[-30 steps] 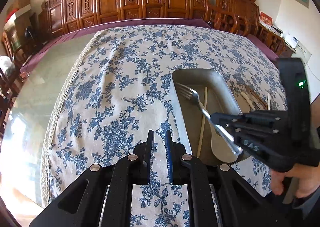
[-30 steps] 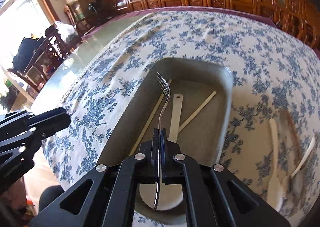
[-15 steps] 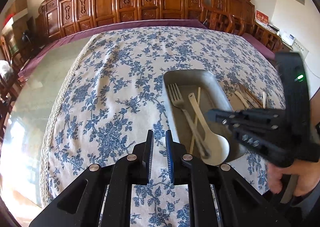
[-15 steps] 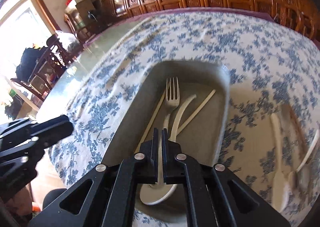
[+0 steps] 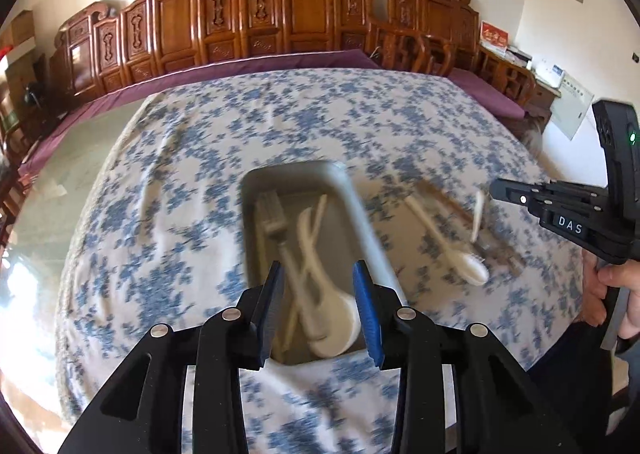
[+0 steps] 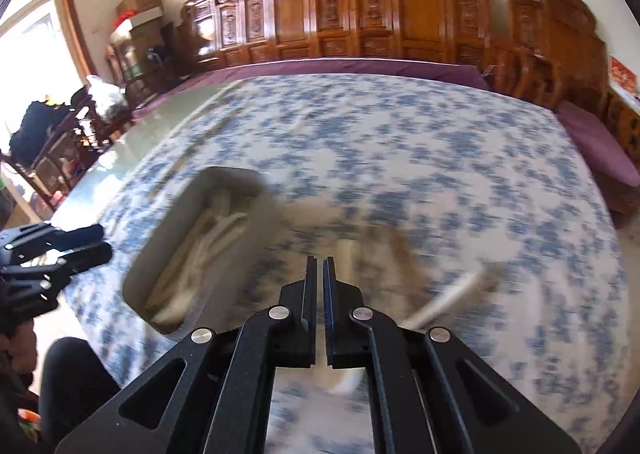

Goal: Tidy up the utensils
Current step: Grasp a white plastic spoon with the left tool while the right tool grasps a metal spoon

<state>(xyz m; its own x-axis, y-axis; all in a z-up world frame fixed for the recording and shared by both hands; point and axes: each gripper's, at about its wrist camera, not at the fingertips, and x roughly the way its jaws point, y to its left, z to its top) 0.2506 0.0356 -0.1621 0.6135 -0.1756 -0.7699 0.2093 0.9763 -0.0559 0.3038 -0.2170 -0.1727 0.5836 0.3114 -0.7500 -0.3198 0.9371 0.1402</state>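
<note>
A grey metal tray (image 5: 356, 210) (image 6: 160, 254) lies on the blue-flowered tablecloth. In it lie a metal fork (image 5: 276, 222), a white spoon (image 5: 328, 318) and pale chopsticks. My left gripper (image 5: 319, 300) is open, its blue pads over the tray's near end. My right gripper (image 6: 319, 290) is shut and empty, right of the tray and above loose utensils. It also shows in the left wrist view (image 5: 504, 190). A white spoon (image 5: 460, 254), a brown wooden utensil (image 6: 396, 250) and a pale stick (image 6: 452, 294) lie on the cloth right of the tray. Both views are blurred.
Carved wooden chairs (image 5: 304, 14) line the far edge of the big table. A bare glass tabletop (image 5: 68, 174) lies left of the cloth. The person's hand (image 5: 612, 294) holds the right gripper at the table's right edge.
The right gripper let go of the fork, which now lies in the tray, then swung right to above the loose utensils. The left gripper opened and moved over the tray's near end.
</note>
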